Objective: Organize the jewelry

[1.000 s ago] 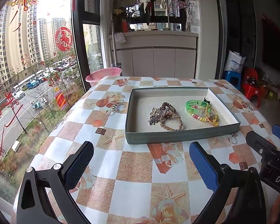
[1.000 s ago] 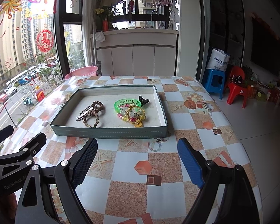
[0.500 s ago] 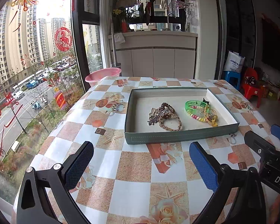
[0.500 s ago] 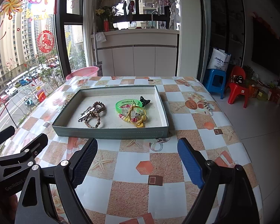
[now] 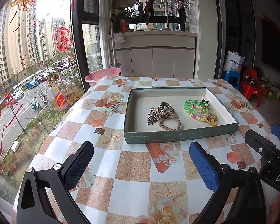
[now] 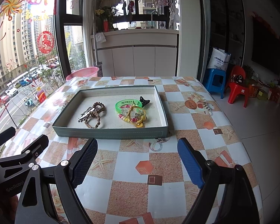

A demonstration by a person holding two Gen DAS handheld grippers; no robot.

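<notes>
Green bangle (image 6: pixel 128 105) tangled with bead strand and yellow cord, right half of grey tray (image 6: pixel 110 133); braided bracelets plus keys (image 6: pixel 93 113) in left half. Tray long axis crosswise, dead ahead of both grippers, well apart. Right gripper (image 6: pixel 137 161) fronts the green pile, left gripper (image 5: pixel 141 163) the braided one. Both jaws wide, empty, over the table (image 6: pixel 177 123). No change from earlier frames.

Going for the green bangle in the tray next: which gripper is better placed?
Probably the right gripper. The green bangle lies almost straight ahead of its open, empty jaws, while from the left gripper, also open and empty, the bangle sits off to the right of the tray.
</notes>
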